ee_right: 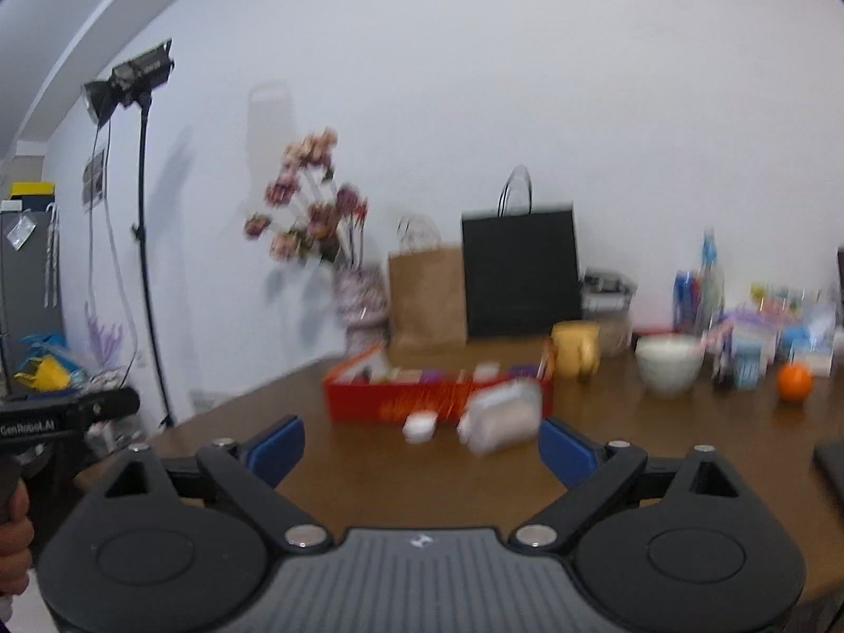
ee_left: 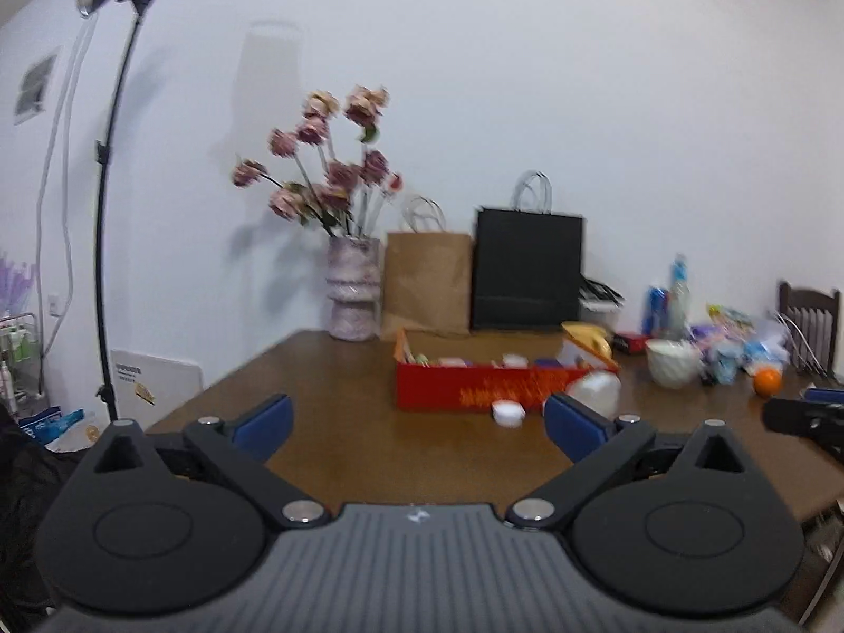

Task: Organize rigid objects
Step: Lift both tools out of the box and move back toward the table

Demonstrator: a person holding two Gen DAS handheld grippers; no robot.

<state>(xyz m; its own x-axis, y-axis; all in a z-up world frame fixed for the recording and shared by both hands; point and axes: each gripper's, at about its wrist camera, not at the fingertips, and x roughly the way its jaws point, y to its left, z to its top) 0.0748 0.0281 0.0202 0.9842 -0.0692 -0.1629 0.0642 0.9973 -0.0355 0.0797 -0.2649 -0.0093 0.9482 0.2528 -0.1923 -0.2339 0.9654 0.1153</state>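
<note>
A red open box (ee_left: 475, 387) (ee_right: 390, 401) holding several small items stands mid-table. Just in front of it lie a small white round jar (ee_left: 508, 413) (ee_right: 419, 426) and a larger whitish container (ee_left: 596, 392) (ee_right: 501, 414) tipped on its side. My left gripper (ee_left: 416, 422) is open over the near table edge, nothing between its blue pads, well short of the box. My right gripper (ee_right: 422, 446) is open too, empty, also short of the objects. The right gripper's tip (ee_left: 802, 416) shows at the far right of the left wrist view. The left gripper's body (ee_right: 63, 416) shows at the left edge of the right wrist view.
Brown wooden table (ee_left: 343, 448). At the back stand a vase of flowers (ee_left: 353, 290), a brown paper bag (ee_left: 427, 285) and a black bag (ee_left: 527, 269). To the right: yellow object (ee_right: 575, 348), white bowl (ee_right: 669, 364), orange (ee_right: 794, 381), bottles and packets. A light stand (ee_left: 105, 211) is on the left.
</note>
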